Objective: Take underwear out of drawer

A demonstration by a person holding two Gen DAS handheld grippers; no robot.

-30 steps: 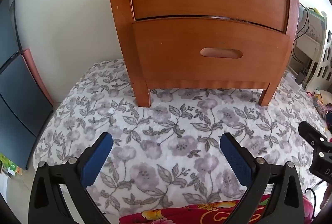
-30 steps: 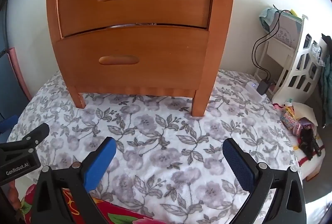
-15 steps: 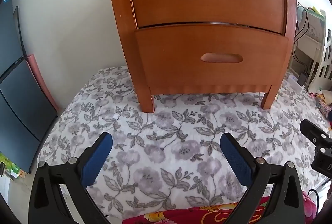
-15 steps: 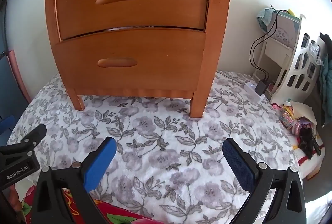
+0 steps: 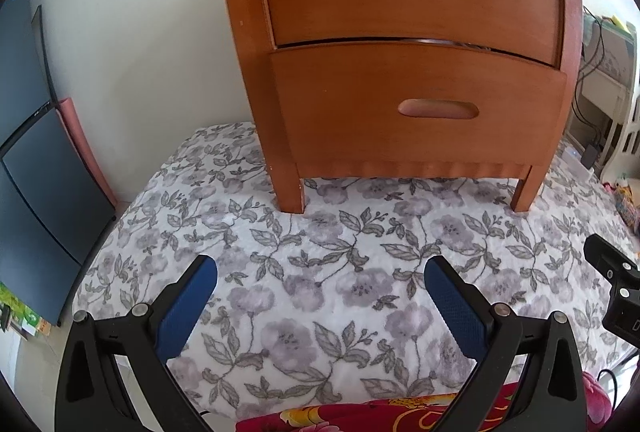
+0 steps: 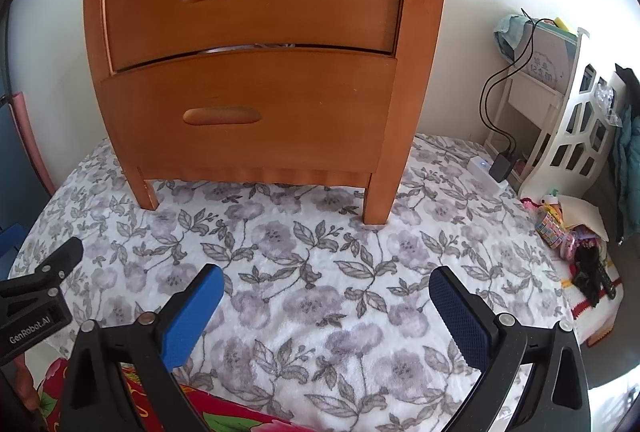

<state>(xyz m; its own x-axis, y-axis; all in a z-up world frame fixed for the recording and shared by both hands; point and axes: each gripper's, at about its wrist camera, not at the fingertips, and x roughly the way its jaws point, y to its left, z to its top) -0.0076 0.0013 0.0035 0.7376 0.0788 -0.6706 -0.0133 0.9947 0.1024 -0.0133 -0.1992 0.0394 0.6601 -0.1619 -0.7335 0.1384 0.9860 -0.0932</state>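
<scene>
Grippers, left [image 5: 320, 296] and right [image 6: 326, 298], have backed slightly from the nightstand [image 5: 416, 44], jaws spread and empty. Lower drawer [image 5: 424, 104], mid-frame, sits slightly ajar; underwear stays hidden inside, so opening comes first.

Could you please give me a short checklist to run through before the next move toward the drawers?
1. Left gripper open and empty: ok.
2. Right gripper open and empty: ok.
3. Path over the floral blanket to the nightstand free: ok.
4. Lower drawer handle visible: ok.
5. Lower drawer open enough to reach in: not ok, only slightly ajar.
6. Underwear inside: cannot tell.
</scene>
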